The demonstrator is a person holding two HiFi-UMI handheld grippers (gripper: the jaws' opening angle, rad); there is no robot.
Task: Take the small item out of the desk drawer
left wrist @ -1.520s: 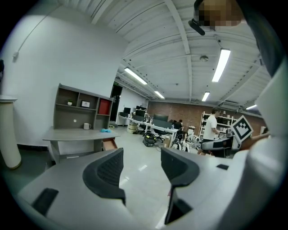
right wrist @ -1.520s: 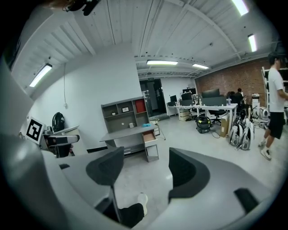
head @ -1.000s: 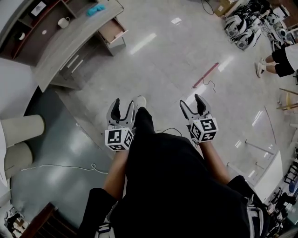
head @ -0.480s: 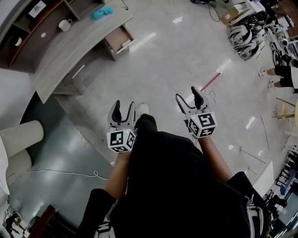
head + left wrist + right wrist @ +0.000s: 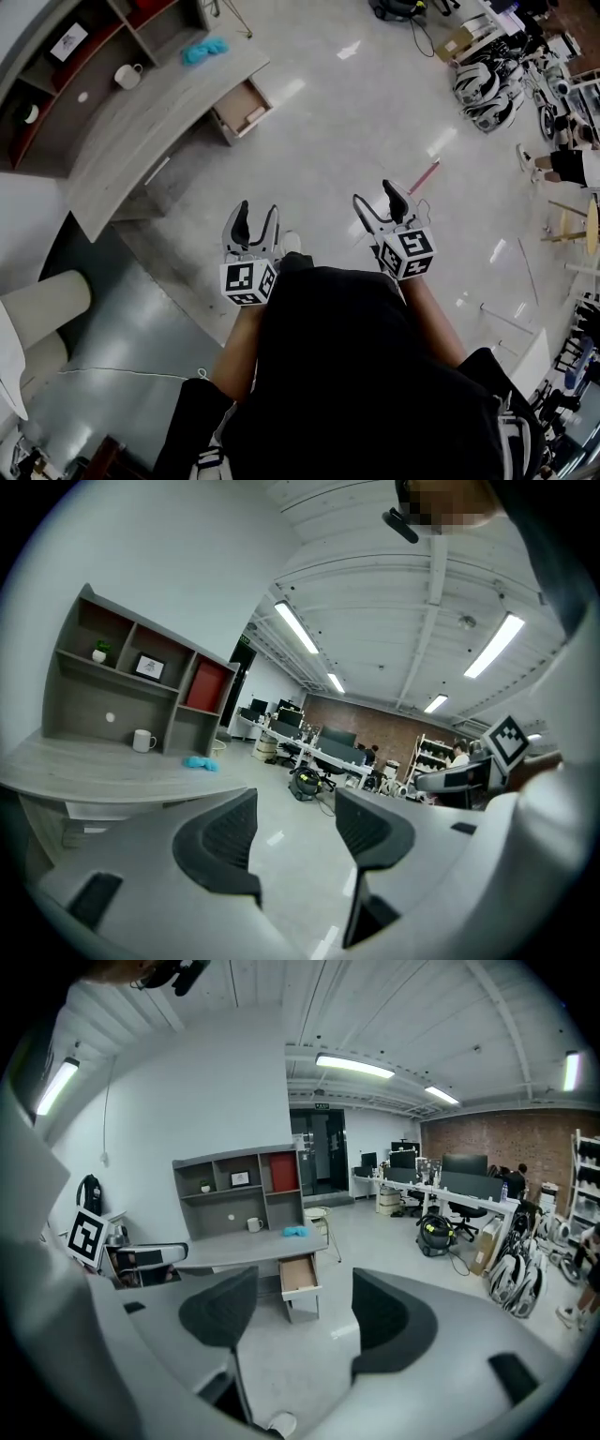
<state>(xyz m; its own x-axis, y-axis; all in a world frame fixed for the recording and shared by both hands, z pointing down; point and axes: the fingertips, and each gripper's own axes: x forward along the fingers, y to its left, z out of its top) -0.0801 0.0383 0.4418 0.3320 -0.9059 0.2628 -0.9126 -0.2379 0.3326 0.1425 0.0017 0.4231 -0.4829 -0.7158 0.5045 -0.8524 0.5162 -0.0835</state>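
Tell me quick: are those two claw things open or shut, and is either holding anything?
Left gripper: open, holding nothing.
Right gripper: open, holding nothing.

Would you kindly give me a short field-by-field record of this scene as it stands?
desk: grey, curved, well away from both grippers
drawer: pulled open; contents too small to tell
on desk: white mug, blue cloth
left gripper: jaws apart, nothing between them
right gripper: jaws apart, nothing between them
task stage: drawer not yet reached
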